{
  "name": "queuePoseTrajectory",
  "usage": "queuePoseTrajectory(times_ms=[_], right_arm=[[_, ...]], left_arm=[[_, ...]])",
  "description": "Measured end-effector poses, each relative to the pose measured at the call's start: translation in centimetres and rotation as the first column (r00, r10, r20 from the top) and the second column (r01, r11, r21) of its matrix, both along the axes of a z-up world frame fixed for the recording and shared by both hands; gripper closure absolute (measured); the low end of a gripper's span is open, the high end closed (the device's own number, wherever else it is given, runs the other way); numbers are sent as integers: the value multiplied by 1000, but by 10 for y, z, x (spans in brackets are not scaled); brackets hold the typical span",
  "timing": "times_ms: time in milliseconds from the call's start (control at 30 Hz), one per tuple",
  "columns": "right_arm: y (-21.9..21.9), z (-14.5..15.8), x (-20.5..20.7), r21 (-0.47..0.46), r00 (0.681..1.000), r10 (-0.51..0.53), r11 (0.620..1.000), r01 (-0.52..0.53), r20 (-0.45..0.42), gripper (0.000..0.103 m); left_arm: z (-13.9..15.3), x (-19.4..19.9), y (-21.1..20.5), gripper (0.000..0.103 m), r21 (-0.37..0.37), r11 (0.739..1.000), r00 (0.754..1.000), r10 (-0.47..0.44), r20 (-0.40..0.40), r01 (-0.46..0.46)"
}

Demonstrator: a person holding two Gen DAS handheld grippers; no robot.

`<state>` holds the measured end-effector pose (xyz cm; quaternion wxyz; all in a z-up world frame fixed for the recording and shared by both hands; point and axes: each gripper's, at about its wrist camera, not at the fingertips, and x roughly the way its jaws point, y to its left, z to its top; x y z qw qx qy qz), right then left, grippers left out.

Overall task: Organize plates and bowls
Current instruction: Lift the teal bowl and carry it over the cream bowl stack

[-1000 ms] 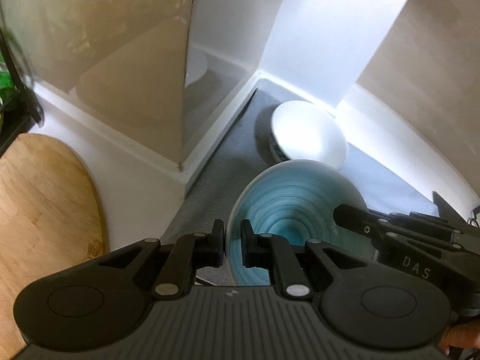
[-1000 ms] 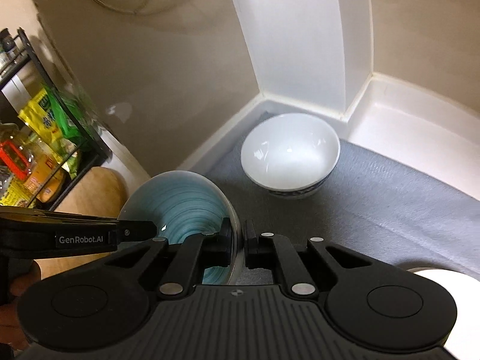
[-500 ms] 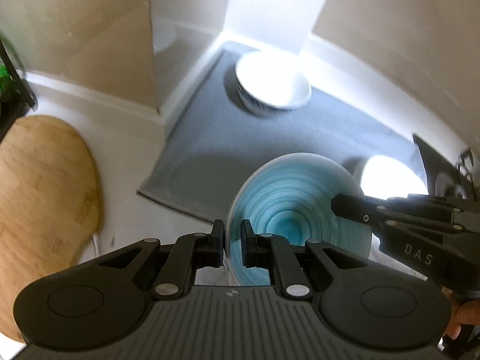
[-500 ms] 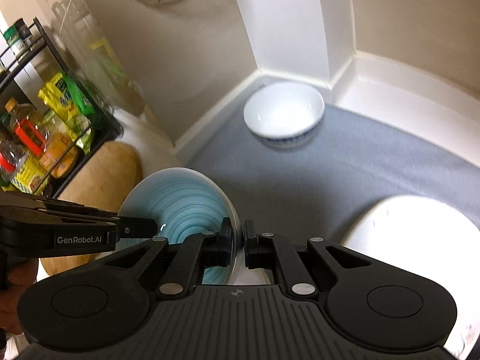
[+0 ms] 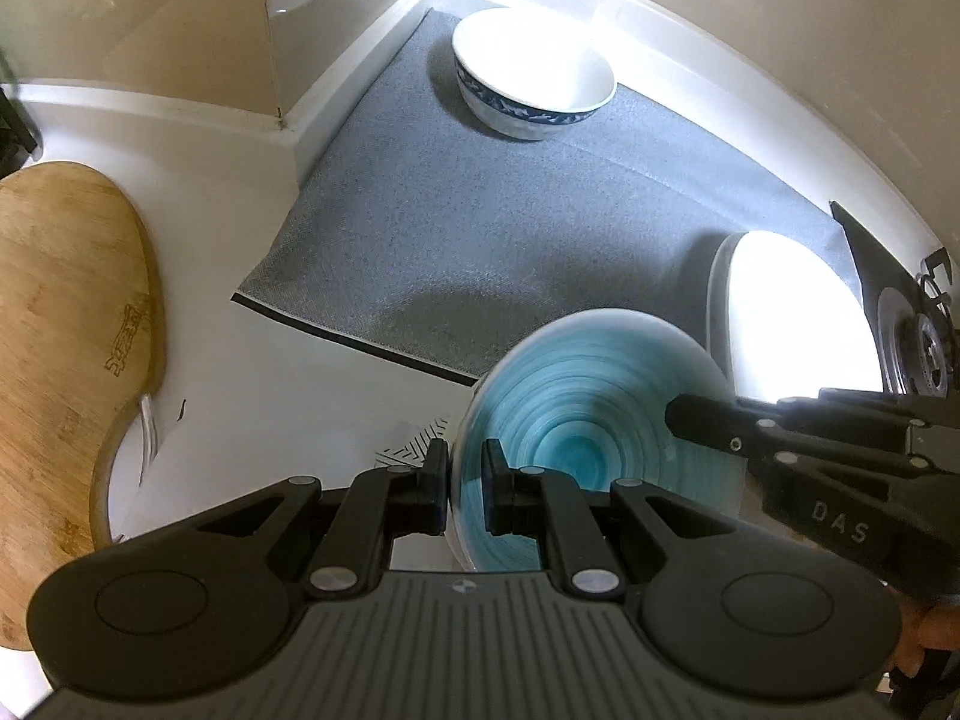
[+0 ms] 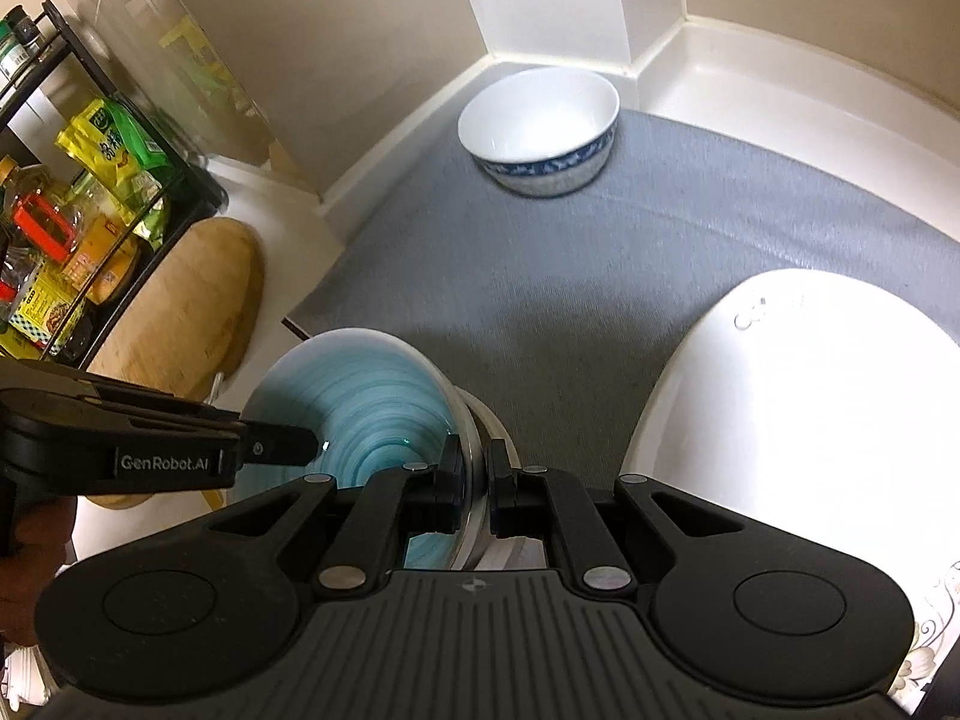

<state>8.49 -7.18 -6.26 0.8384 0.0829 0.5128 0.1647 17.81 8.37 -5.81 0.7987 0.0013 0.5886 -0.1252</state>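
Board (image 5: 66,324): wooden, flat on the white table (image 5: 240,396), far left in the left view; a black rack (image 6: 66,204) of packets and bottles stands behind it.
Mat (image 5: 480,228): grey, spread over the table into the corner of the wall.
White bowl (image 5: 534,72): upright on the mat's far end, blue band around its outside, well apart from the other dishes.
Left tool (image 5: 467,483): clenched on the near-left rim of the teal bowl (image 5: 576,432), one finger inside and one outside.
Teal bowl: held tilted between both tools above the mat's near edge, its ringed inside facing the left camera.
Right tool (image 6: 474,489): clenched on the opposite rim of the teal bowl.
White plate (image 6: 798,420): lying on the mat at right, just beside the teal bowl.
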Motion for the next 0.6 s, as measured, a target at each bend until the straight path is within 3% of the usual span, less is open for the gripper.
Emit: queuePoseTrajectory(times_ms=[133, 200, 233, 267, 367, 400, 467, 567, 600], right_arm=[[-3, -2, 2, 5, 1000, -5, 1000, 5, -14, 91], [-7, 0, 4, 16, 1000, -11, 1000, 11, -11, 89], [-8, 2, 5, 26, 1000, -8, 1000, 9, -10, 89], [-9, 5, 5, 31, 1000, -6, 1000, 6, -1, 83], [-10, 13, 5, 4, 999, -2, 1000, 2, 47, 57], [-10, 16, 5, -3, 998, 3, 1000, -3, 69, 56], [-10, 19, 6, 7, 994, 16, 1000, -17, 106, 57], [-9, 16, 12, 41, 994, 34, 998, -39, 108, 88], [-10, 14, 14, 62, 995, 31, 997, -37, 94, 93]], left_arm=[[1, 3, 0, 92, -6, 1000, 1000, 3, 0, -3], [7, 3, 1, 86, -3, 1000, 999, 9, 31, -9], [10, 4, 2, 73, -3, 1000, 999, 13, 42, -12], [12, 5, 3, 58, -6, 1000, 998, 18, 52, -18], [15, 10, 9, 48, -12, 999, 997, 47, 68, -46], [14, 13, 11, 48, -25, 998, 997, 54, 56, -53], [13, 16, 13, 48, -47, 997, 997, 67, 45, -65], [11, 19, 11, 48, -49, 997, 997, 69, 41, -67], [9, 21, 10, 48, -50, 996, 997, 74, 34, -72]])
